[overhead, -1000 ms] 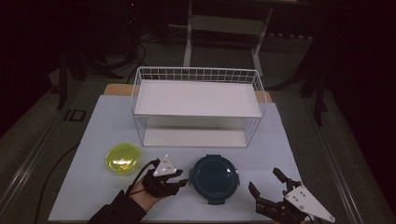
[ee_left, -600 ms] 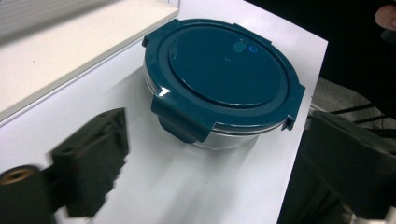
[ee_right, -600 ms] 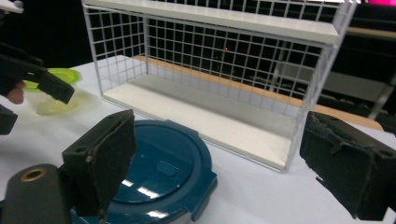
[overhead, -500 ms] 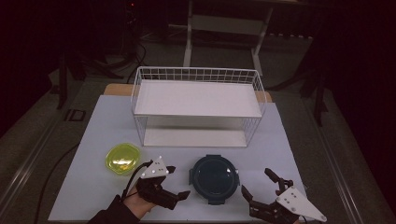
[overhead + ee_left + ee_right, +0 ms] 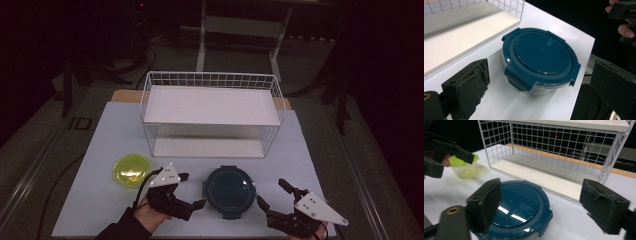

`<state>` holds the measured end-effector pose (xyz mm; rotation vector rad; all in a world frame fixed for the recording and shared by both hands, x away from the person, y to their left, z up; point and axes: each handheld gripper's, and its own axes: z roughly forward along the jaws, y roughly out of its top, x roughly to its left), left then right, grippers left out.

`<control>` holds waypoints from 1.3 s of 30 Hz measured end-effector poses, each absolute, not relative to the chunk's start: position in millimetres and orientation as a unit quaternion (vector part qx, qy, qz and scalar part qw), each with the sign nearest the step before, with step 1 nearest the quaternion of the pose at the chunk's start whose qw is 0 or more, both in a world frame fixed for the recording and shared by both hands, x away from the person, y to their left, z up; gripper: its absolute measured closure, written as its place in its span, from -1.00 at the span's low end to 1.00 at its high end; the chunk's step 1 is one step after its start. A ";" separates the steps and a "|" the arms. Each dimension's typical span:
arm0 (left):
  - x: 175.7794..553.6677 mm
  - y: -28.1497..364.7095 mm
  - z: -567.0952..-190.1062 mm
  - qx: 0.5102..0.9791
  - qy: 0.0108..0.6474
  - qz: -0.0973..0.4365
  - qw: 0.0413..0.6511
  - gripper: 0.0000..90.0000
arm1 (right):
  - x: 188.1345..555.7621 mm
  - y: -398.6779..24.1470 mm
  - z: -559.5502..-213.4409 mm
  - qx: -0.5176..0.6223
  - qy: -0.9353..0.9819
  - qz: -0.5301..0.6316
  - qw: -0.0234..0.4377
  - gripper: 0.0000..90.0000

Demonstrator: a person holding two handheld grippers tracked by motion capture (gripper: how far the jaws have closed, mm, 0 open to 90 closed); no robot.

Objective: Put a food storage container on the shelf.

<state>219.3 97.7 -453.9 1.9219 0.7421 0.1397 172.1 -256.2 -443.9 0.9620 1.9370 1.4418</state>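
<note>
Teal-lidded container [image 5: 230, 191] sat on the tabletop [image 5: 100, 150] before the wire rack [image 5: 212, 114], between left tongs [image 5: 192, 190], just opened wide, and right tongs [image 5: 271, 194], wide, slightly narrowing; both empty, angled inward.

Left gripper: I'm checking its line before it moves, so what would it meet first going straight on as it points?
Probably the round dark-teal lidded container: it lies dead ahead between the open left gripper's jaws, untouched.

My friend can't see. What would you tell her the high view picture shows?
A round blue container sits on a white table between two open hand-held grippers, left gripper and right gripper. A small yellow-lidded tub sits to the left, a white wire shelf behind.
</note>
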 end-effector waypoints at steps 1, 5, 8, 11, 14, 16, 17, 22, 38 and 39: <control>219.3 97.7 -453.9 0.799 0.309 0.058 0.513 -0.96 | 172.1 -256.2 -443.9 0.357 0.718 0.534 0.268 -0.60; 220.6 94.1 -446.9 0.798 0.302 0.052 0.519 -0.96 | 178.0 -257.2 -441.7 0.349 0.727 0.524 0.275 -0.60; 224.1 92.4 -448.3 0.795 0.311 0.049 0.518 -0.96 | 183.7 -256.9 -440.9 0.344 0.736 0.519 0.267 -0.61; 228.0 92.4 -450.6 0.791 0.321 0.038 0.519 -0.96 | 189.0 -255.9 -440.6 0.351 0.744 0.511 0.251 -0.69; 237.1 94.1 -455.7 0.781 0.345 0.011 0.521 -0.95 | 194.8 -254.1 -440.2 0.357 0.748 0.510 0.230 -0.75; 239.8 94.5 -457.2 0.779 0.352 -0.002 0.518 -0.95 | 196.3 -253.4 -440.1 0.358 0.750 0.507 0.227 -0.77; 243.1 94.9 -459.0 0.779 0.365 -0.017 0.510 -0.95 | 197.4 -252.4 -440.2 0.361 0.750 0.505 0.229 -0.77; 260.2 95.0 -479.9 0.764 0.416 -0.103 0.483 -0.95 | 200.8 -248.9 -440.1 0.365 0.755 0.500 0.216 -0.77; 284.7 92.7 -520.6 0.705 0.497 -0.233 0.450 -0.24 | 202.5 -247.7 -448.5 0.367 0.767 0.489 0.194 -0.76; 285.6 92.7 -521.7 0.702 0.500 -0.236 0.448 -0.19 | 202.3 -248.0 -448.5 0.367 0.767 0.489 0.194 -0.74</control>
